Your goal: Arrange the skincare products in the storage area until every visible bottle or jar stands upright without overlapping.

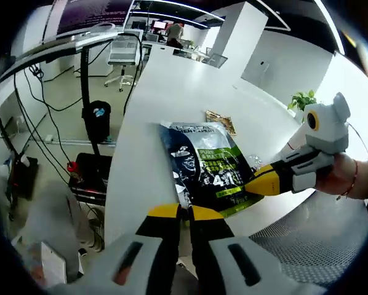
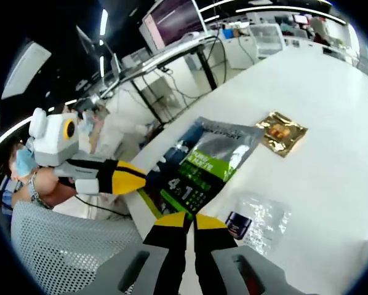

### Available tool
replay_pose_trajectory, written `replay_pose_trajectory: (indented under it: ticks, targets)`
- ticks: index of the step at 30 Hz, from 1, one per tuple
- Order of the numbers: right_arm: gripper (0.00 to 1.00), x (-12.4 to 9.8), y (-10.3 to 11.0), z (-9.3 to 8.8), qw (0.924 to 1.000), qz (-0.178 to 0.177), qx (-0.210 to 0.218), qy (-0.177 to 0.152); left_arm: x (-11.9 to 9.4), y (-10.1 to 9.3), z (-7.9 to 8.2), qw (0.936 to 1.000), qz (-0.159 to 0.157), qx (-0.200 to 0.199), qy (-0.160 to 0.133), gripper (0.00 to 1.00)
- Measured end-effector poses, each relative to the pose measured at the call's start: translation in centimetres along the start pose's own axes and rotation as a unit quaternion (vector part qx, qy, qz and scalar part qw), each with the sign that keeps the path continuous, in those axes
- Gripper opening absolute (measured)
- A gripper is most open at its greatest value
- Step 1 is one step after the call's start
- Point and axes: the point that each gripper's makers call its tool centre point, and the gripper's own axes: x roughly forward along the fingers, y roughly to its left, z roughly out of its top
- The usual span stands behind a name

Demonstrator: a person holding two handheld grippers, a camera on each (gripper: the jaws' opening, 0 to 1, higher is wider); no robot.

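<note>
Both tools' jaws meet at the near tabletop edge: the left tool [image 1: 185, 213] and the right tool [image 2: 190, 220] each pinch the green-and-black product pouch [image 2: 202, 163]. Lift together, evenly, clear of the small jar [image 2: 237, 222] beyond.

Black-and-green packet [image 1: 210, 169], white table [image 1: 172, 92]

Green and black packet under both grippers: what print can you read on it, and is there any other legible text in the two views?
"4 in 1": large white print on the green and black packet, legible as "4" and "1".
"MEN EXPERT": packet's top edge, partly blurred, uncertain.
Gold sachet: print too small to read.
Dark jar in clear wrap: label unreadable.
Monitor: text blurred.
</note>
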Motion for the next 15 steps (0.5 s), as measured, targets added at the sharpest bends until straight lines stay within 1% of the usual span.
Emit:
replay_pose_trajectory:
  ticks: [1, 4, 6, 7, 8, 9, 10, 11, 12, 13, 15]
  targets:
    - [0.00, -0.1, 0.0, -0.1, 1.0000, 0.000, -0.004, 0.006, -0.1, -0.2, -0.1, 1.0000, -0.006, -0.006, -0.002, 0.00]
    - [0.00, -0.1, -0.2, 0.0, 0.9991, -0.011, -0.039, 0.011, -0.2, -0.5, -0.3, 0.9994, -0.018, -0.028, 0.004, 0.00]
    - [0.00, -0.2, 0.0, 0.0, 0.9992, -0.011, -0.038, 0.010, -0.1, -0.1, -0.3, 0.9989, -0.020, -0.043, 0.005, 0.00]
    - [0.00, -0.2, 0.1, 0.1, 0.9992, -0.009, -0.038, 0.009, -0.1, 0.0, -0.2, 0.9988, -0.021, -0.044, 0.003, 0.00]
    - [0.00, -0.3, 0.6, 0.3, 0.9995, 0.006, -0.032, 0.003, 0.1, -0.1, -0.4, 0.9985, -0.025, -0.049, 0.007, 0.00]
    - [0.00, -0.3, 1.1, 0.3, 0.9996, 0.018, -0.022, 0.001, 0.1, -0.9, -1.1, 0.9963, -0.046, -0.067, 0.027, 0.00]
    - [0.00, -0.5, 0.8, 0.2, 0.9995, 0.005, -0.030, 0.003, 0.3, -1.1, -0.9, 0.9944, -0.055, -0.088, 0.021, 0.00]
    - [0.00, -0.6, 0.8, 0.2, 0.9993, 0.003, -0.038, 0.003, 0.2, -0.5, -1.0, 0.9955, -0.044, -0.081, 0.020, 0.00]
    - [0.00, -0.6, 0.8, 0.2, 0.9993, 0.004, -0.038, 0.004, 0.3, -0.5, -0.8, 0.9943, -0.044, -0.097, 0.012, 0.00]
    - [0.00, -0.6, 0.9, 0.0, 0.9993, 0.007, -0.037, 0.005, 0.4, -0.5, -0.9, 0.9929, -0.047, -0.109, 0.011, 0.00]
    - [0.00, -0.5, 0.9, -0.2, 0.9991, 0.005, -0.041, 0.007, 0.5, -0.5, -0.9, 0.9919, -0.050, -0.116, 0.010, 0.00]
